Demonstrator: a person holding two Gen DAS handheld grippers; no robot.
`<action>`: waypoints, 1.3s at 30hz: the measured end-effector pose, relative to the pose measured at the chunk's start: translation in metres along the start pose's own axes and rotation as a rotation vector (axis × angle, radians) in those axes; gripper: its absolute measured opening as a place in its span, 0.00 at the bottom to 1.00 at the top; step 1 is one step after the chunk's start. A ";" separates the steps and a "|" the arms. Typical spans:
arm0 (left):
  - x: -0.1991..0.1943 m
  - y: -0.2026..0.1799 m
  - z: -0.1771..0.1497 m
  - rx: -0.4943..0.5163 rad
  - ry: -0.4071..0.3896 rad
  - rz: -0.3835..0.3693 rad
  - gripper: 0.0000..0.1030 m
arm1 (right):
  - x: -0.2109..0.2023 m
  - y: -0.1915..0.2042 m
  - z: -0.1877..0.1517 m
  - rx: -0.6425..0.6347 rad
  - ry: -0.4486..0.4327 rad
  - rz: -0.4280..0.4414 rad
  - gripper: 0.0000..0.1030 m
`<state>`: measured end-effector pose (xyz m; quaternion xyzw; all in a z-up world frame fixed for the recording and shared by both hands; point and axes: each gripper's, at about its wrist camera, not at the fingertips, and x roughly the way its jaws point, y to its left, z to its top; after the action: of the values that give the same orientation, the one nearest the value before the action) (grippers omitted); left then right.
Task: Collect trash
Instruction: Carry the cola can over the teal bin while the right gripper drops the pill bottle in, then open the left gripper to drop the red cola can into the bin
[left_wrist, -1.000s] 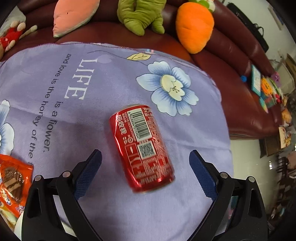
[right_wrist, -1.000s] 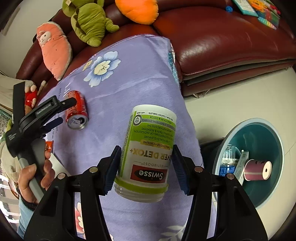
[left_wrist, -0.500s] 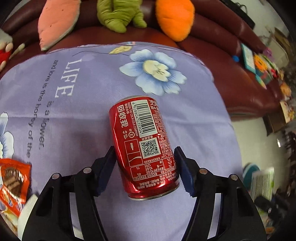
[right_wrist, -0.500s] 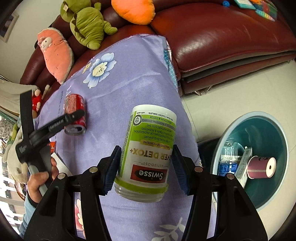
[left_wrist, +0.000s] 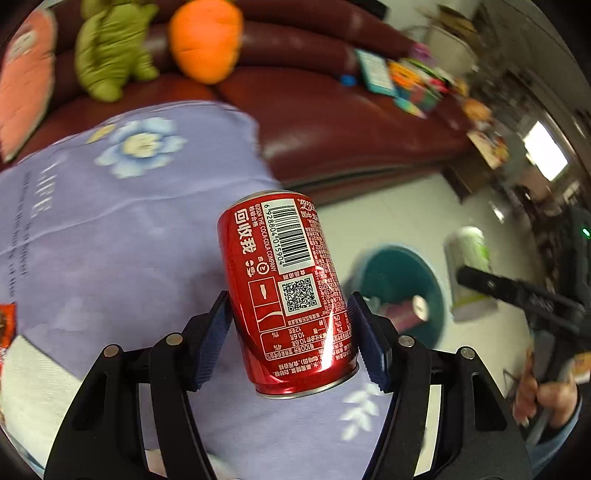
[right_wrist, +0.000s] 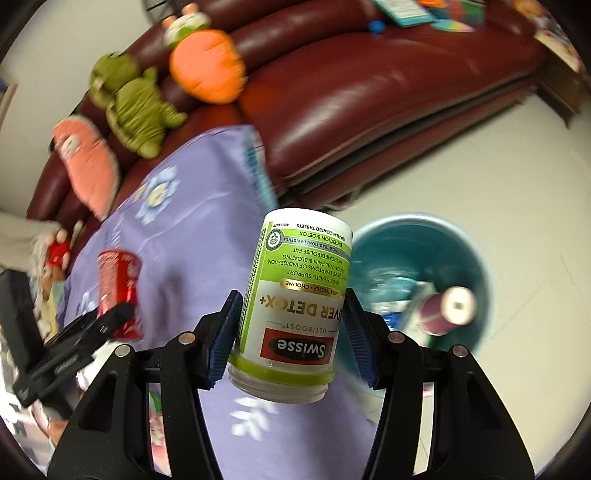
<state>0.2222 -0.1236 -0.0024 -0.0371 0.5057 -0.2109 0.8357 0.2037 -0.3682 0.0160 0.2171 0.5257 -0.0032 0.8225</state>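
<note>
My left gripper (left_wrist: 288, 300) is shut on a red cola can (left_wrist: 273, 251), its blue pads pressing both sides, and holds the can above the right part of the purple cloth (left_wrist: 110, 240). The right gripper (right_wrist: 292, 297) is shut on a white-and-green supplement bottle (right_wrist: 299, 273), held bottom end away from me beside the cloth's edge. A teal bin (right_wrist: 458, 243) stands on the floor just right of the bottle. In the left wrist view the bin (left_wrist: 388, 269) lies behind the can, with the bottle (left_wrist: 469, 251) at its right. The can (right_wrist: 118, 280) also shows at the left of the right wrist view.
The bin holds a maroon roll (right_wrist: 448, 306), a plastic bottle and a carton. A maroon sofa (left_wrist: 351, 122) with plush toys (left_wrist: 110, 51) runs behind the cloth. An orange snack wrapper (left_wrist: 7, 321) and white tissue (left_wrist: 33, 376) lie at the cloth's left. A hand (left_wrist: 543, 395) grips the right tool.
The left jaws closed on the can lying on the cloth and lifted it. Both grippers then swung right with their loads, and the teal bin has come closer in both views.
</note>
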 end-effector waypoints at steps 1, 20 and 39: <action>0.003 -0.008 0.000 0.013 0.007 -0.007 0.63 | -0.002 -0.009 0.000 0.012 0.000 -0.007 0.51; 0.074 -0.109 -0.005 0.165 0.142 -0.033 0.63 | 0.013 -0.102 0.005 0.116 -0.011 -0.030 0.59; 0.108 -0.148 -0.016 0.226 0.198 -0.033 0.63 | -0.014 -0.119 -0.010 0.126 -0.027 -0.057 0.76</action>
<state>0.2053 -0.2973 -0.0588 0.0699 0.5580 -0.2826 0.7771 0.1606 -0.4755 -0.0175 0.2536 0.5192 -0.0626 0.8138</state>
